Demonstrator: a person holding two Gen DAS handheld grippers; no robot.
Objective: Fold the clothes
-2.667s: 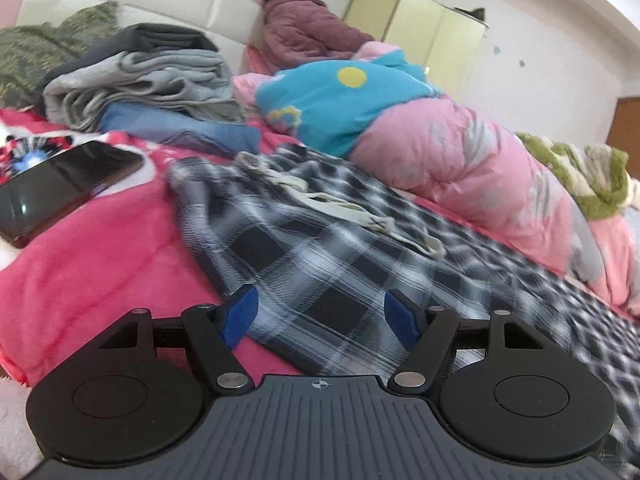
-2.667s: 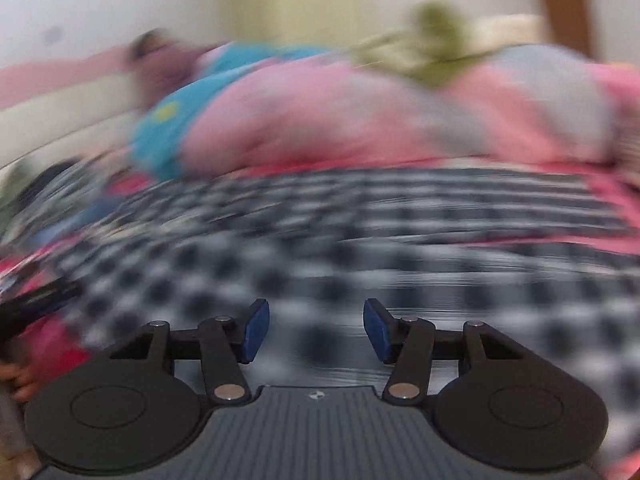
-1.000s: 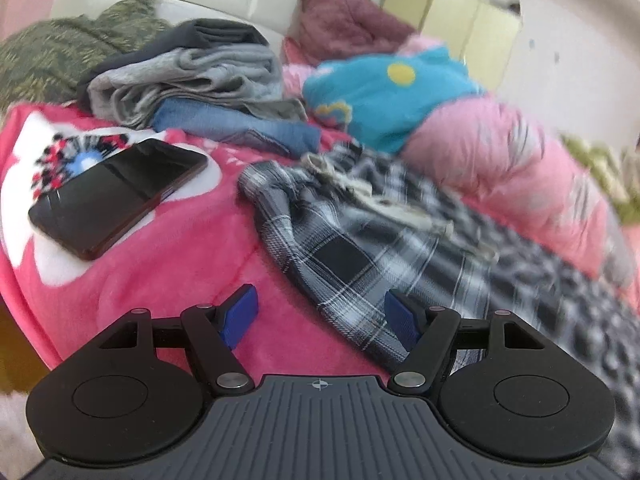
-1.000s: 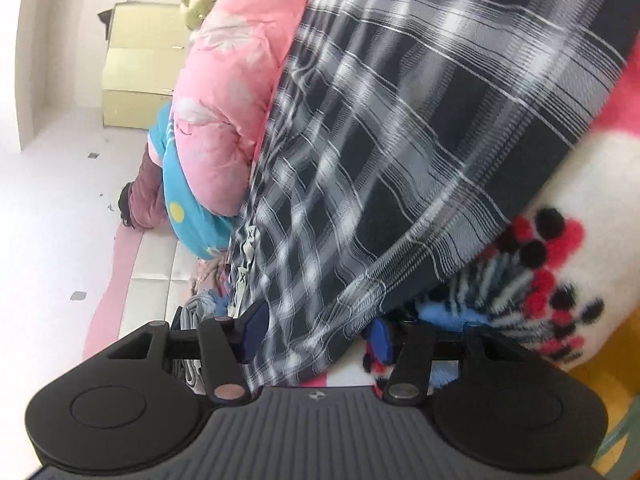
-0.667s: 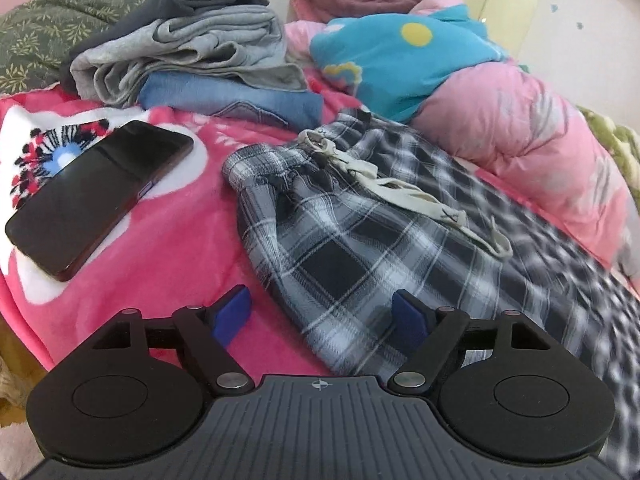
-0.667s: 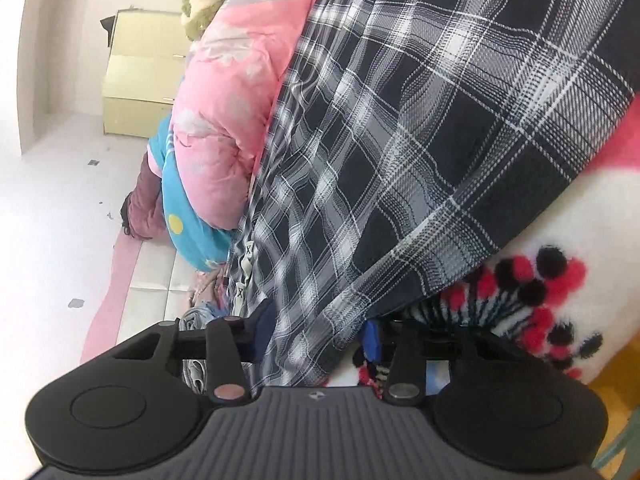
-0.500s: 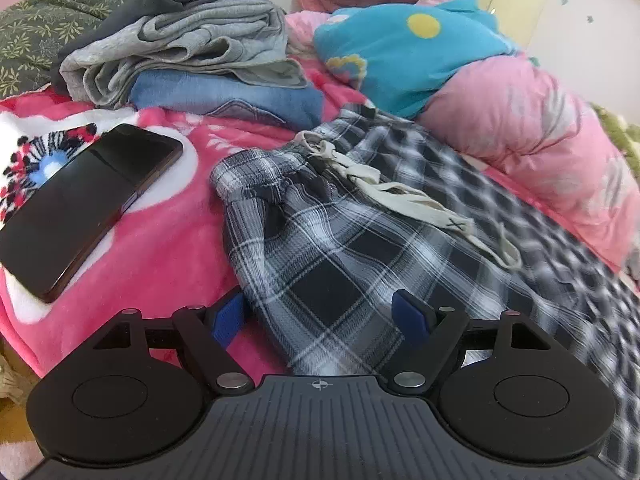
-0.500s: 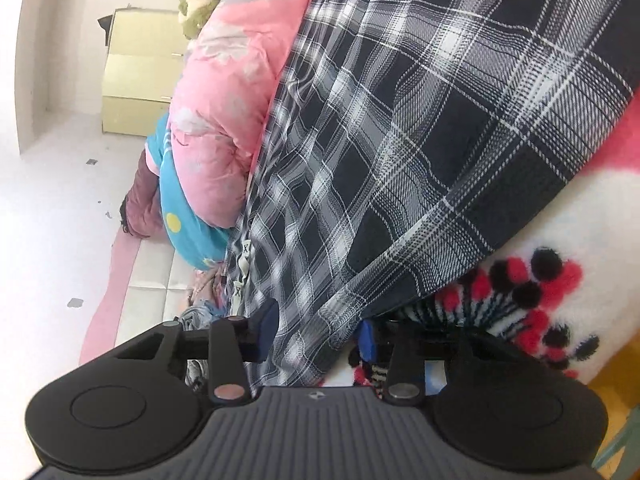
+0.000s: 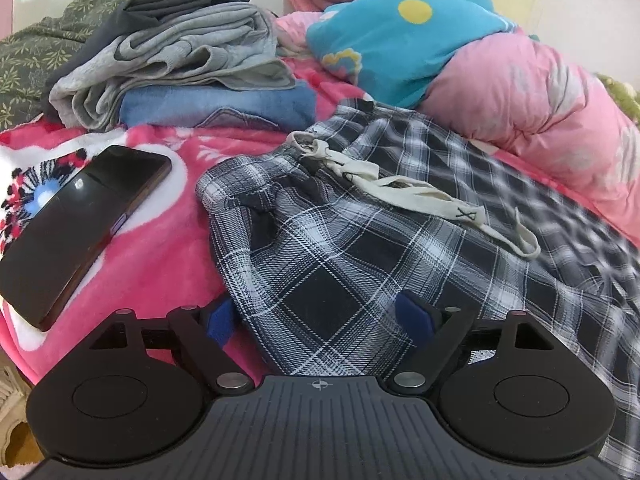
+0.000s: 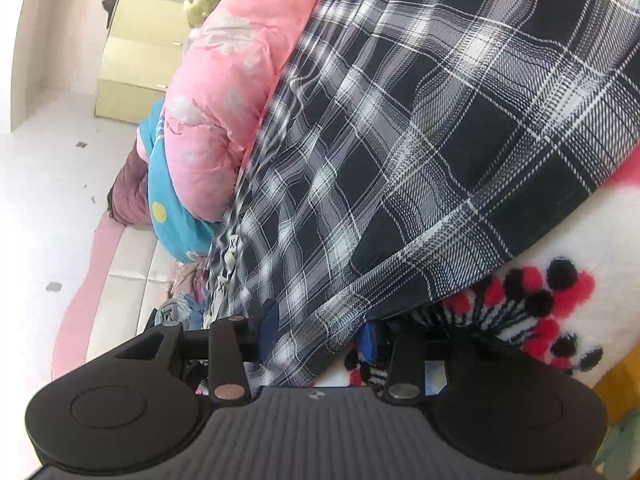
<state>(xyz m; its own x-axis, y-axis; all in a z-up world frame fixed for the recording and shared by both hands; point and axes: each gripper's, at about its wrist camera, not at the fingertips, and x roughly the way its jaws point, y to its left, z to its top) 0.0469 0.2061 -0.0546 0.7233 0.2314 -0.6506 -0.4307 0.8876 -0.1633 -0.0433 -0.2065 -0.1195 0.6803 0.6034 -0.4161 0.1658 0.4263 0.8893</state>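
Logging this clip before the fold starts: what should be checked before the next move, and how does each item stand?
1. Right tool has just been closing, plaid trousers hem between its jaws, gripped: ok.
2. Left tool has just been opening, waist edge between, ungripped: not ok.
3. Drawstring loose across trousers: not ok.
4. Phone clear of trousers: ok.
5. Far leg flat: cannot tell.

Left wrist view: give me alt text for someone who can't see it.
The open left gripper straddles the waistband end of plaid drawstring trousers on a pink blanket. A black phone lies left; folded clothes are stacked behind.
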